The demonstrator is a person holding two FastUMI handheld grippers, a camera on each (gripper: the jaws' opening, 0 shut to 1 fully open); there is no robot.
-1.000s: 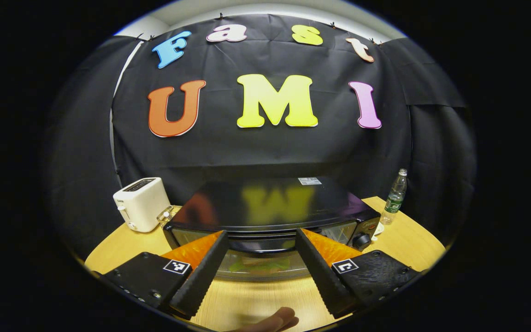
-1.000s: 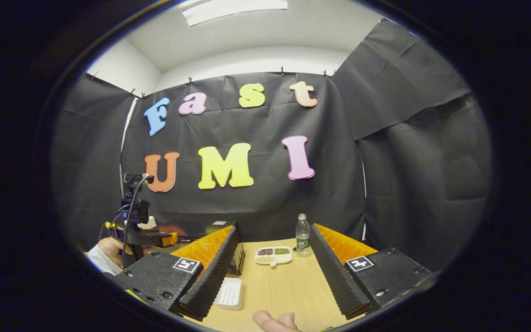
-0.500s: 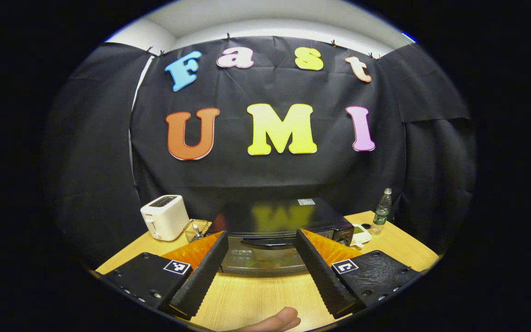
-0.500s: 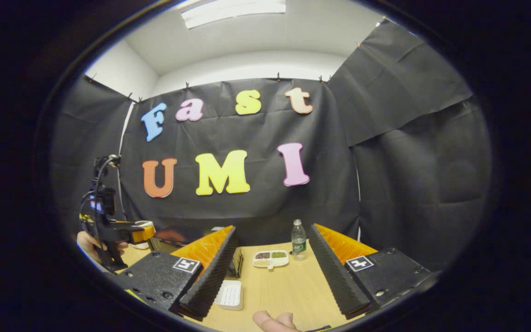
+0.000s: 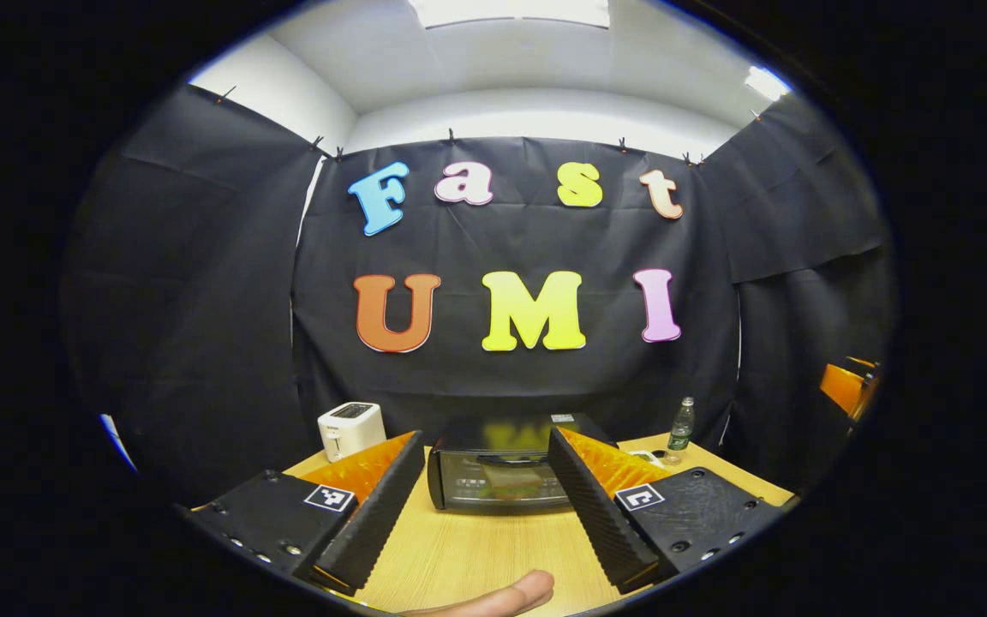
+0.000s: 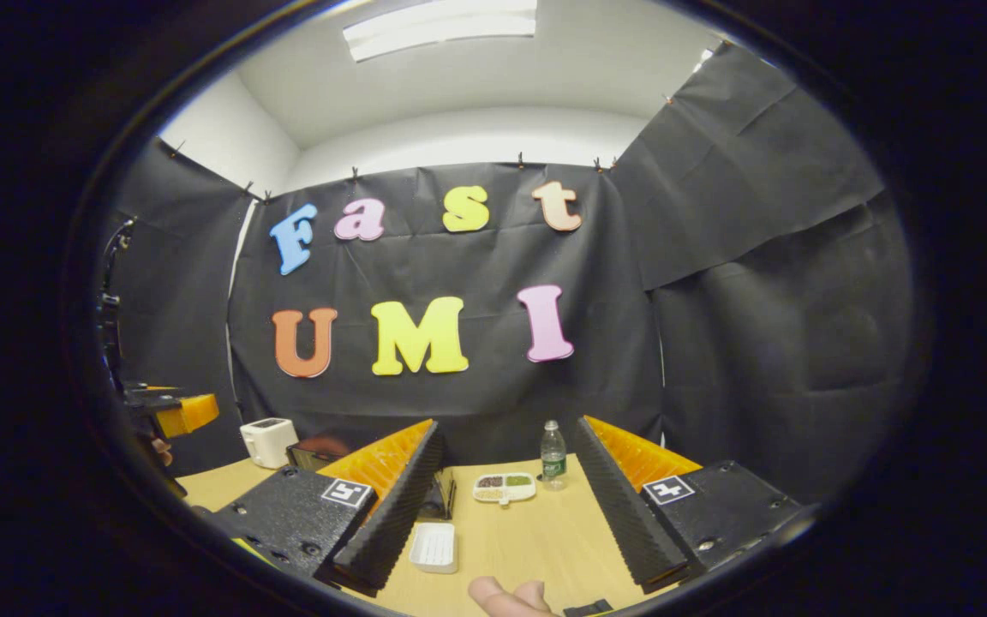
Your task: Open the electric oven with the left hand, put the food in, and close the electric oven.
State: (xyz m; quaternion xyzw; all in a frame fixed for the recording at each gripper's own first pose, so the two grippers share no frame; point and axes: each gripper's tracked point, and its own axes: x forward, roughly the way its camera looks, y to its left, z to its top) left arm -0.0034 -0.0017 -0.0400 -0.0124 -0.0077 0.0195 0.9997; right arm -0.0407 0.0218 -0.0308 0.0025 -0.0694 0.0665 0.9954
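Note:
The black electric oven (image 5: 498,473) stands on the wooden table (image 5: 476,548) with its glass door shut; a greenish-brown shape shows through the glass. My left gripper (image 5: 485,439) is open, well back from the oven and holding nothing. In the right gripper view my right gripper (image 6: 507,426) is open too, with nothing between its fingers. Its left finger (image 6: 391,506) hides most of the oven (image 6: 308,452). The left gripper (image 6: 175,411) shows at the far left edge of that view.
A white toaster (image 5: 351,428) stands left of the oven and a water bottle (image 5: 680,423) to its right. The right gripper view shows a sectioned plate of food (image 6: 504,487), an empty white tray (image 6: 435,546), the bottle (image 6: 553,454) and the toaster (image 6: 267,441).
My left gripper has drawn back from the oven and tilted up, so the oven looks smaller and lower. In the right gripper view, the left gripper slid to the left edge.

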